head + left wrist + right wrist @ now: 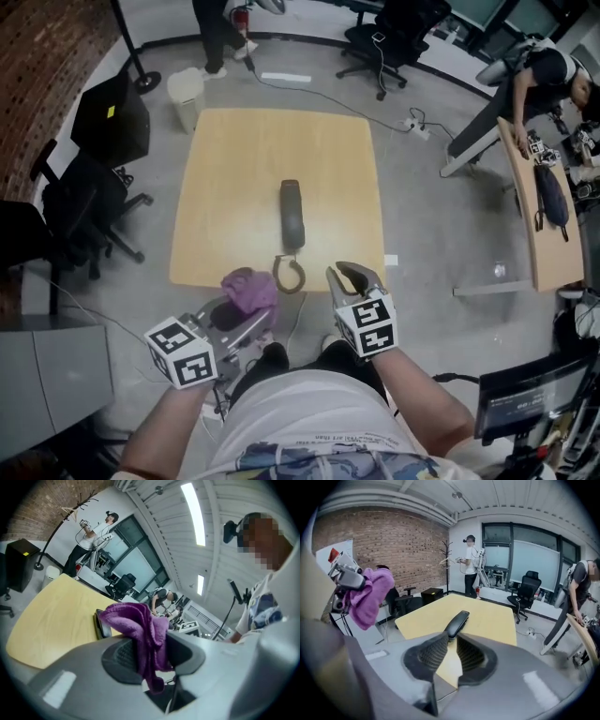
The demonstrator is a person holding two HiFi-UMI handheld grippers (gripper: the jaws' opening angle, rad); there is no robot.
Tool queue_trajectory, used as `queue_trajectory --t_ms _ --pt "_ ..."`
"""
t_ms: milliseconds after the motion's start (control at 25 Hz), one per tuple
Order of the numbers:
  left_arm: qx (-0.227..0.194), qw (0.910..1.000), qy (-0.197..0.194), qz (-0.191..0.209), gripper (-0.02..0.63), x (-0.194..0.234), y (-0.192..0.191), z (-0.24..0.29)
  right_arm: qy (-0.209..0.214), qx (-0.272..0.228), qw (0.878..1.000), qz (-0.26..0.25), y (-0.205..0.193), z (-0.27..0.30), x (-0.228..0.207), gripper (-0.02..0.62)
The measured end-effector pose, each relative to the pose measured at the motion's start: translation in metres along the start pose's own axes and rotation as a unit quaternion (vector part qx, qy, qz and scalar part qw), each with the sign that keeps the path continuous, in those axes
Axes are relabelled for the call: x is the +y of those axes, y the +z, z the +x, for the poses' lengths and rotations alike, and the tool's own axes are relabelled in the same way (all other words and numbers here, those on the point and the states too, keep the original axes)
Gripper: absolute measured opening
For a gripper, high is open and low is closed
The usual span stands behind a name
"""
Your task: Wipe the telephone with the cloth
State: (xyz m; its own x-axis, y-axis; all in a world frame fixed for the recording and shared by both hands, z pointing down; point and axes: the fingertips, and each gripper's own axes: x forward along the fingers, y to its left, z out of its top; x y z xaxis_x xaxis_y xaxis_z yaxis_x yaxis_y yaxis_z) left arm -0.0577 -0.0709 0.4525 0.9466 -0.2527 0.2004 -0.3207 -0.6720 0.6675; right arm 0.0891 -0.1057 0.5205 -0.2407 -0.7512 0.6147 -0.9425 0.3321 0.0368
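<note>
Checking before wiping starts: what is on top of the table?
A black telephone handset and its coiled cord at the table's near edge. The purple cloth, in the left tool, hides a bit of that edge.

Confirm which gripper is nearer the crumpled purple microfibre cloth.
Left. The left gripper has its jaws shut on the cloth; the right gripper is apart, to its right, empty.

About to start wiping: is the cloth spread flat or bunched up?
Bunched up. The cloth is a crumpled wad pinched between the left tool's jaws, one end hanging below.
</note>
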Motion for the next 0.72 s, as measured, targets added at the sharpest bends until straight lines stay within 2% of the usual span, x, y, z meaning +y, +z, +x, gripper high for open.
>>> queue_trajectory --t_ms 80,120,320,480,720 --pt "-0.004 0.9999 0.007 0.008 0.15 -0.014 -0.005 0.005 0.025 -0.021 0.999 -0.003 0.002 -0.02 0.003 0.013" --pt "-0.004 0.9998 0.011 0.013 0.149 -0.021 -0.01 0.007 0.044 -0.031 0.999 -0.002 0.002 -0.03 0.005 0.003" --pt "-0.014 0.9986 0.043 0.027 0.15 -0.066 -0.03 0.023 0.125 -0.043 0.99 -0.054 -0.009 -0.081 0.023 0.003" --pt "-0.034 0.9957 0.077 0.04 0.149 -0.112 -0.058 0.041 0.159 -0.06 0.977 -0.13 -0.038 -0.132 0.02 0.003" --pt "-0.062 0.9885 0.133 0.036 0.149 -0.175 -0.097 0.032 0.214 -0.066 0.963 -0.148 -0.079 -0.192 0.018 0.003"
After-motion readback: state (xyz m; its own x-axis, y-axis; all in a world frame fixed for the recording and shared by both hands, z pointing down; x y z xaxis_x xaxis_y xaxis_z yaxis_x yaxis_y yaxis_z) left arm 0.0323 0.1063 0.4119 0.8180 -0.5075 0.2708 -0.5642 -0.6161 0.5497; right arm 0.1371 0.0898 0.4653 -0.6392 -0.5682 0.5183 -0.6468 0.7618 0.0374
